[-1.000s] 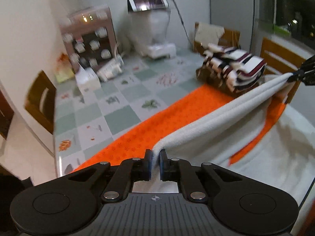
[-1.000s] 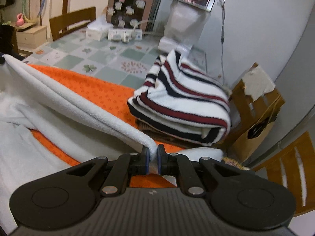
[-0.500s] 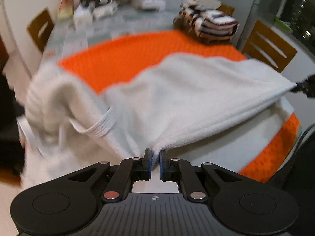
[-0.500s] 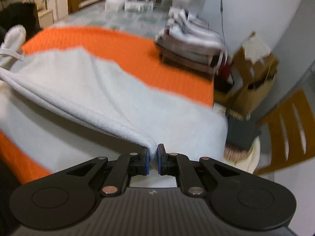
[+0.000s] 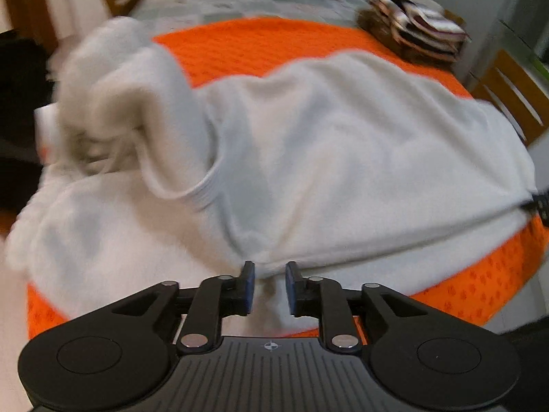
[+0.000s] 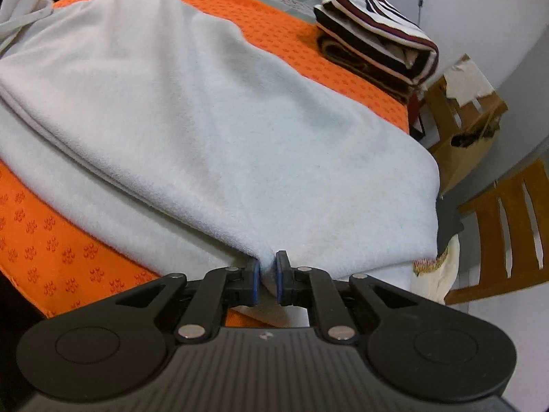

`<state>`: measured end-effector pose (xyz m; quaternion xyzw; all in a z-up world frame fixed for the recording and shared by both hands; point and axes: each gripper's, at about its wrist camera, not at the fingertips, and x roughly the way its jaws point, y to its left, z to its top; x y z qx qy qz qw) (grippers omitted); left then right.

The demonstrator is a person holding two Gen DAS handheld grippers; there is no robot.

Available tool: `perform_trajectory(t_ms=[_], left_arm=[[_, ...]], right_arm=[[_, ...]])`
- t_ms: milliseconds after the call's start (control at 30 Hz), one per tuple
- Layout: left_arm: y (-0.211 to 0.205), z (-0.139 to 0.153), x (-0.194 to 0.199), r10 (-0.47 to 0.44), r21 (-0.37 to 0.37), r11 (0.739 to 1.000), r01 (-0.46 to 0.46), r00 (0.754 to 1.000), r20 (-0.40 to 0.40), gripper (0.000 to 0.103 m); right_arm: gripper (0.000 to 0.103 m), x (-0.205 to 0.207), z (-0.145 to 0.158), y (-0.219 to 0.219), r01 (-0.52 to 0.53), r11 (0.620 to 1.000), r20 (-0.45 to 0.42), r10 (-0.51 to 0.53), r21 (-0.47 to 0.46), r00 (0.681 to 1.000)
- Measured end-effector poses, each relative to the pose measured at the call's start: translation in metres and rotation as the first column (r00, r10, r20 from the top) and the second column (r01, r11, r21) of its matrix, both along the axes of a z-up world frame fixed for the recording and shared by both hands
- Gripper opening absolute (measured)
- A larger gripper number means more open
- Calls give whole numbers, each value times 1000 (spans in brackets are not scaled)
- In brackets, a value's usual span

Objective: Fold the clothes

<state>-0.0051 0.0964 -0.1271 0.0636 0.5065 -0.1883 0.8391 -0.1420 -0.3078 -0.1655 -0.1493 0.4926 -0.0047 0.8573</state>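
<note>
A white fleece garment [image 5: 343, 154] lies folded over itself on an orange mat [image 5: 274, 44], its ribbed cuff and bunched part at the left. My left gripper [image 5: 269, 286] is at the near edge of the fold. Its jaws are opening, and the fabric corner sits loose between the blue pads. In the right wrist view the same white garment [image 6: 240, 130] spreads flat, and my right gripper [image 6: 267, 279] is shut on its near corner. That gripper's black tip [image 5: 540, 204] shows at the right edge of the left wrist view.
A folded striped stack [image 6: 381, 41] rests on the far right of the orange mat [image 6: 51, 240]. Wooden chairs [image 6: 504, 233] and a cardboard box [image 6: 466, 130] stand beyond the table's right side. Small items sit at the far end of the tiled tabletop.
Both grippers brought the held white edge down and toward the near side, laying the top layer flat. The left jaws have parted. The right jaws stay pinched.
</note>
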Motion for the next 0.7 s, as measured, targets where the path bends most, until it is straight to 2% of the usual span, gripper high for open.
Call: perform_trajectory(t_ms=[33,133,200,333,433,500,600,700], left_arm=[[4,6,-3,42,-1,999,-42,999,13,39],[20,25,-6,206,-48,978,-203,977,50,56],[29,34,-3,300,-67,953,-295,951,70,61],[42,46,18,445,-127,891,-435,893,68,67],[46,50,40,521,-164,846,-508,853,46,75],[44,52,58,558,-178,819,-546,830,24,77],[38,55,80,613,-165,779,-605,790,-5,78],[30,62,101,696,-73,715,-696,718,-24,78]], right_arm=[[11,-1,0,-1,-10,1000,3,10,1,1000],[11,-1,0,-4,-22,1000,6,22,19,1000],[11,-2,1,-7,-31,999,7,31,28,999],[11,-3,2,-9,-48,998,11,48,34,999],[11,-5,2,-7,-60,998,13,59,22,998],[11,-7,3,-6,-61,998,14,61,14,998],[11,-6,5,-3,-52,999,13,52,1,999],[11,-7,5,0,-35,999,16,35,-7,999]])
